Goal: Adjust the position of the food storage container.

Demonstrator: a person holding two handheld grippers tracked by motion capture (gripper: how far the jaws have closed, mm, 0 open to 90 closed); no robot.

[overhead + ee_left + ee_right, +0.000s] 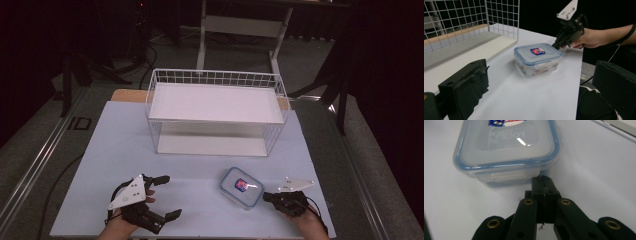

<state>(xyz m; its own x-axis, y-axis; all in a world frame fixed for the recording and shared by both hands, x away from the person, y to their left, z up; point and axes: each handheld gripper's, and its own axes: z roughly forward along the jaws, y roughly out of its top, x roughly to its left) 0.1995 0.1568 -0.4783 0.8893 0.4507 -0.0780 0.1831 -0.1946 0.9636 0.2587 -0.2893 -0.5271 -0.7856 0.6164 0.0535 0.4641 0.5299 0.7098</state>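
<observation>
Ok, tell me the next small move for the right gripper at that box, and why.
Probably nudge the right gripper on against the lidded plastic box, pushing it toward the wire basket. Its fingers are pressed shut with nothing between them, tips at the box's near wall, so it is set to push, not grasp.

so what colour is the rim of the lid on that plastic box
Blue, around a clear lid with a red and blue sticker; it shows best in the right gripper view.

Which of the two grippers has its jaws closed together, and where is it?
The right gripper, beside the plastic box: its jaws are pressed together just at the box's corner. The left gripper differs: its jaws stand wide apart with nothing between them.
</observation>
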